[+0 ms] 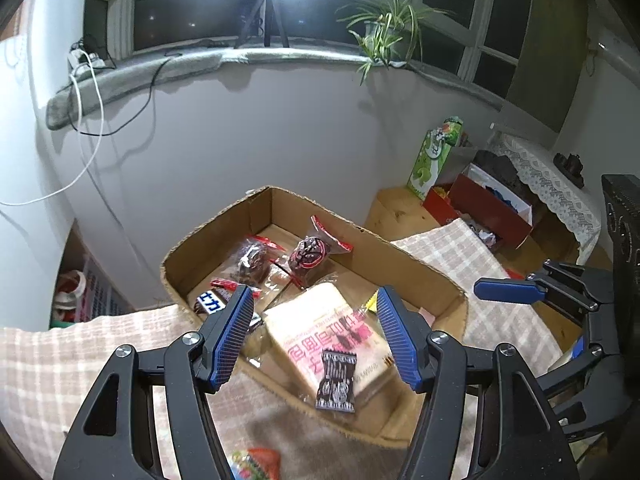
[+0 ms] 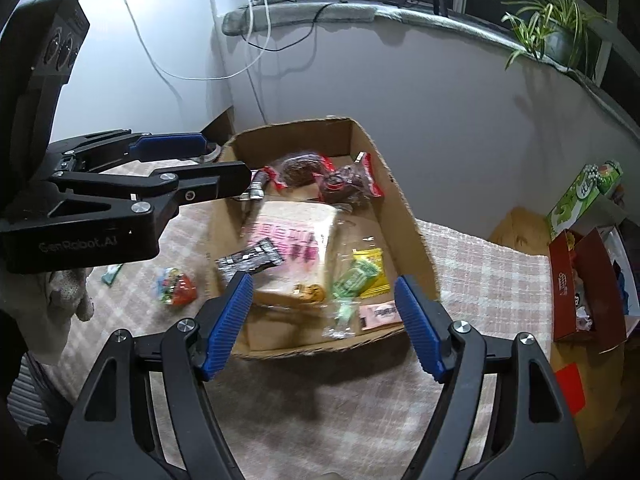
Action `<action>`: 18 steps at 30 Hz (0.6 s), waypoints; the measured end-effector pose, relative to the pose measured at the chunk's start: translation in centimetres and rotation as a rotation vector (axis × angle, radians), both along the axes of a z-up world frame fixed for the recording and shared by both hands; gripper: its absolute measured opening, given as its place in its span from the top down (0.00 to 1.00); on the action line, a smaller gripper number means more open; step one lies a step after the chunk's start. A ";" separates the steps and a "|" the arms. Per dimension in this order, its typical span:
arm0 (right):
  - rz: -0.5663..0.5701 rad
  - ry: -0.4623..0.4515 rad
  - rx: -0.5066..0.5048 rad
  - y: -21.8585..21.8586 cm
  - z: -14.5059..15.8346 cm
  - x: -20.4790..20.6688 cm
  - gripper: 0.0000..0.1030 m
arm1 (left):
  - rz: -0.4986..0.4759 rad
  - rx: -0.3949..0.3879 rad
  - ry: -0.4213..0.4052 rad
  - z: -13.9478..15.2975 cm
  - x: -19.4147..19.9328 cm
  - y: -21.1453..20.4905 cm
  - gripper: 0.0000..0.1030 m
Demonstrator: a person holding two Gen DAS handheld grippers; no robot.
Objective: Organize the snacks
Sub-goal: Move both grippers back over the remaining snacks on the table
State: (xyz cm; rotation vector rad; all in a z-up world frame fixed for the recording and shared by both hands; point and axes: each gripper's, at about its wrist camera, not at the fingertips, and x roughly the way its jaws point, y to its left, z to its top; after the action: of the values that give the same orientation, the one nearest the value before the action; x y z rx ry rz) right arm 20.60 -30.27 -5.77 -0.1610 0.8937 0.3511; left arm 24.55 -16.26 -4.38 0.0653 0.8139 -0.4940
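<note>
An open cardboard box [image 1: 224, 220] [image 2: 400, 200] stands on a checked cloth and holds snacks. A large bread pack with pink print [image 1: 320, 332] [image 2: 292, 236] lies in its middle. A small black packet [image 1: 336, 380] [image 2: 248, 260] is blurred over the bread's near edge, apart from any finger. Dark red-wrapped pastries [image 1: 306, 256] [image 2: 344, 182] lie at the far end. Green [image 2: 356, 280], yellow [image 2: 370, 270] and pink [image 2: 380, 314] packets lie at the near right. My left gripper [image 1: 314, 294] [image 2: 192, 160] hangs open over the box. My right gripper [image 2: 323, 280] [image 1: 504, 290] is open too, holding nothing.
A colourful candy bag [image 2: 176, 284] [image 1: 256, 460] and a small green packet [image 2: 110, 274] lie on the cloth [image 1: 60, 360] left of the box. A red box [image 2: 584, 292] and a green carton [image 1: 430, 160] stand at the right. The wall rises just behind the box.
</note>
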 end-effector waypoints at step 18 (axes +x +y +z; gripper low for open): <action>0.116 -0.015 -0.008 6.5 1.4 -5.9 0.26 | 0.073 -0.027 -0.053 3.1 -5.8 7.1 0.33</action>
State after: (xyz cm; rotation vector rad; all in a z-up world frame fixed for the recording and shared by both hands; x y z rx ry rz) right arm 14.67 -23.73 -4.39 -0.2228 0.8727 0.4534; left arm 18.75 -9.17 -1.24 0.0236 0.7549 -0.4330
